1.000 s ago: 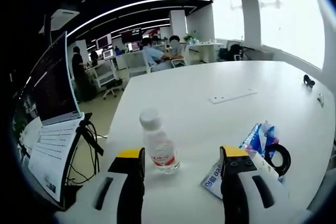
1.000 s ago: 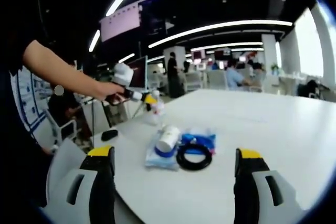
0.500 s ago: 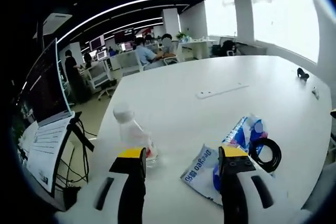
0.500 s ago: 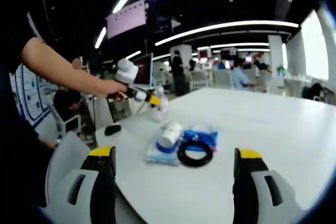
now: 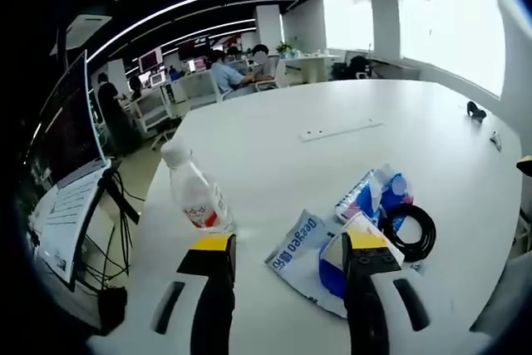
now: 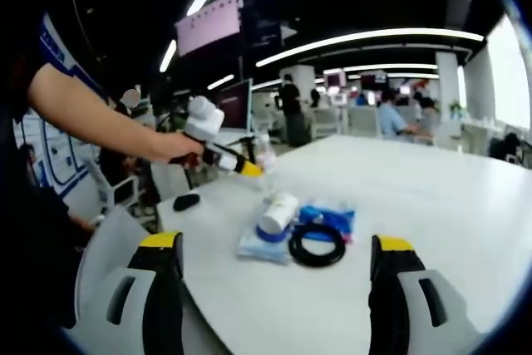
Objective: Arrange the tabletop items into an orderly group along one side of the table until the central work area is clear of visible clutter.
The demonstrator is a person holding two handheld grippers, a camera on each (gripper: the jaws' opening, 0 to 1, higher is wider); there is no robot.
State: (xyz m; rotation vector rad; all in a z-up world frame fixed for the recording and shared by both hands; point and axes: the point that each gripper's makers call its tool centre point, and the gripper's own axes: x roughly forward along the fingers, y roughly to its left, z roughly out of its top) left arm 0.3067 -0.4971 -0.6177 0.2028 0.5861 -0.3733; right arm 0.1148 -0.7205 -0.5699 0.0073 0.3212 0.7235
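A clear water bottle with a red label and white cap stands near the table's left edge, just outside my left jaw. My left gripper is open above a white and blue wipes packet. Beyond it lie a blue packet and a black cable coil. In the right gripper view, my right gripper is open and short of the pile: a white roll with a blue band, the cable coil and the blue packet. The left gripper, held in a hand, hovers by the bottle.
A small black object lies near the table's edge. A white strip sits mid-table and small dark items at the far right. A monitor on a stand is beside the table. Office desks and people are behind.
My left gripper has shifted right: the bottle was between its jaws, leaned over half a second ago, and is now outside the left jaw. The right gripper has barely moved.
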